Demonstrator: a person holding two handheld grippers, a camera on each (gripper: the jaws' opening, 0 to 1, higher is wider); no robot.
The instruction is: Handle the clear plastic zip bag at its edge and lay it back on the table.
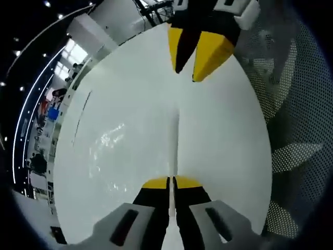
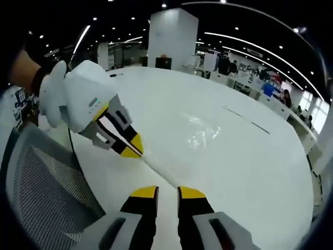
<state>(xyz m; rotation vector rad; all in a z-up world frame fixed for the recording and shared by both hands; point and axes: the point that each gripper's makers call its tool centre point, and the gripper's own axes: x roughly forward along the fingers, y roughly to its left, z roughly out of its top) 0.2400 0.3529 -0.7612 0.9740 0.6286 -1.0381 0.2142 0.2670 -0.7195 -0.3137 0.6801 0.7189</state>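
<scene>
In the left gripper view, nearest the camera, the left gripper [image 1: 171, 182] has its yellow-tipped jaws pressed together on the white sealed edge of the clear plastic zip bag [image 1: 112, 151]. That edge runs as a thin pale strip straight away from the jaws across the white table [image 1: 218, 140]. The bag's film lies flat to one side of the strip, visible by glints only.

Farther along the same strip, the right gripper [image 1: 195, 62] hangs over it with its jaws parted, holding nothing. In the right gripper view those jaws [image 2: 167, 192] stand a little apart, and the left gripper [image 2: 132, 148] pinches the edge just ahead.

The bag's long axis appears to run along the zip edge, pointing from one gripper toward the other.

Likely risks: the film is slick and nearly invisible, so the edge could slip from the single pinch, or fold under itself when lowered. Pulling sideways may drag the bag toward the mesh chair [image 2: 47, 192] at the table's edge.
</scene>
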